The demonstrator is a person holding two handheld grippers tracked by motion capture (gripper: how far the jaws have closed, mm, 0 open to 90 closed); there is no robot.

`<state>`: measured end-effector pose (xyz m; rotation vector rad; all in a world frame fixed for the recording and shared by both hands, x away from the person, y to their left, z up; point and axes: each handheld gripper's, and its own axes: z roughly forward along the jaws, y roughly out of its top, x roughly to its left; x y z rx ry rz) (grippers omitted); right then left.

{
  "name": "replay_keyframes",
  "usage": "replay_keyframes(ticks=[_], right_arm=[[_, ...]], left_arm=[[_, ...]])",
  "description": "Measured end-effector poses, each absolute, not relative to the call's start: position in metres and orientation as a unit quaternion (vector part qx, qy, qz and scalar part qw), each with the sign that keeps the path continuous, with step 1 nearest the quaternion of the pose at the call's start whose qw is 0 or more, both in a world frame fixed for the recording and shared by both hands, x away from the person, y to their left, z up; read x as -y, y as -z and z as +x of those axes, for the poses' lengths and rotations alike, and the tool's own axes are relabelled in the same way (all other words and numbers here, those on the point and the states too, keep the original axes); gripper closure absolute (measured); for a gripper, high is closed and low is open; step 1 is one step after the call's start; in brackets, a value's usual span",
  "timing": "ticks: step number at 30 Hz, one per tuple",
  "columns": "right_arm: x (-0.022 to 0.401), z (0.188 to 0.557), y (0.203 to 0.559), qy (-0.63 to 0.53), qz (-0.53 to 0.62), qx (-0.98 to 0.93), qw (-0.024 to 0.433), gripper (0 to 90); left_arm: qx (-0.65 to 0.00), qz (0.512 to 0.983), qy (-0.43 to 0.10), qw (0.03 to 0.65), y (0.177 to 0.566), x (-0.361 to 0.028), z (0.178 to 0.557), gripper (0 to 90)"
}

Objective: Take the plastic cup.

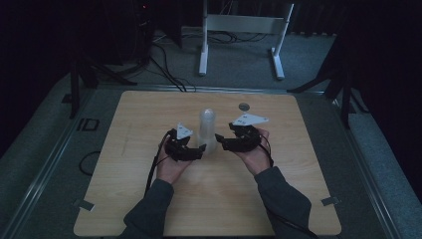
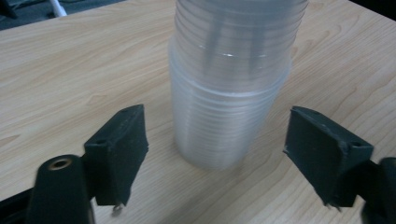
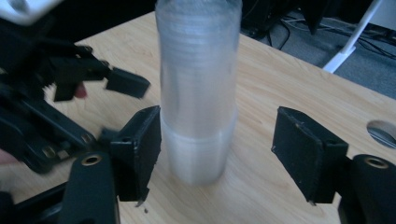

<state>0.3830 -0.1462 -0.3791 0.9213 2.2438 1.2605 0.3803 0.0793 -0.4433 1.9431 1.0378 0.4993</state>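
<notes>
High view showed my two hands palm-up on the wooden table (image 1: 129, 164), one on each side of the upright stack of clear cups (image 1: 207, 130) at its centre. My left gripper (image 1: 199, 148) and right gripper (image 1: 220, 141) both stood wide open, holding nothing, jaws near the stack's base.

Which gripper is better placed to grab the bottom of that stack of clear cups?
Probably the left gripper: it is open, with the stack of cups centred between its jaws. The right gripper, also open, has one jaw crowding the stack.
</notes>
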Motion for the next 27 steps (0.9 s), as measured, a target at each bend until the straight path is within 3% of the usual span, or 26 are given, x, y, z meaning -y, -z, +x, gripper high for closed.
replay_keyframes(ticks=[8, 27], right_arm=[[0.133, 0.391, 0.376, -0.459, 0.328, -0.801, 0.201, 28.8], [0.12, 0.408, 0.373, -0.479, 0.335, -0.788, 0.192, 28.0]], left_arm=[[-0.417, 0.774, -0.199, 0.432, 0.447, -0.071, 0.39, 14.8], [-0.41, 0.768, -0.198, 0.451, 0.456, -0.061, 0.399, 15.9]])
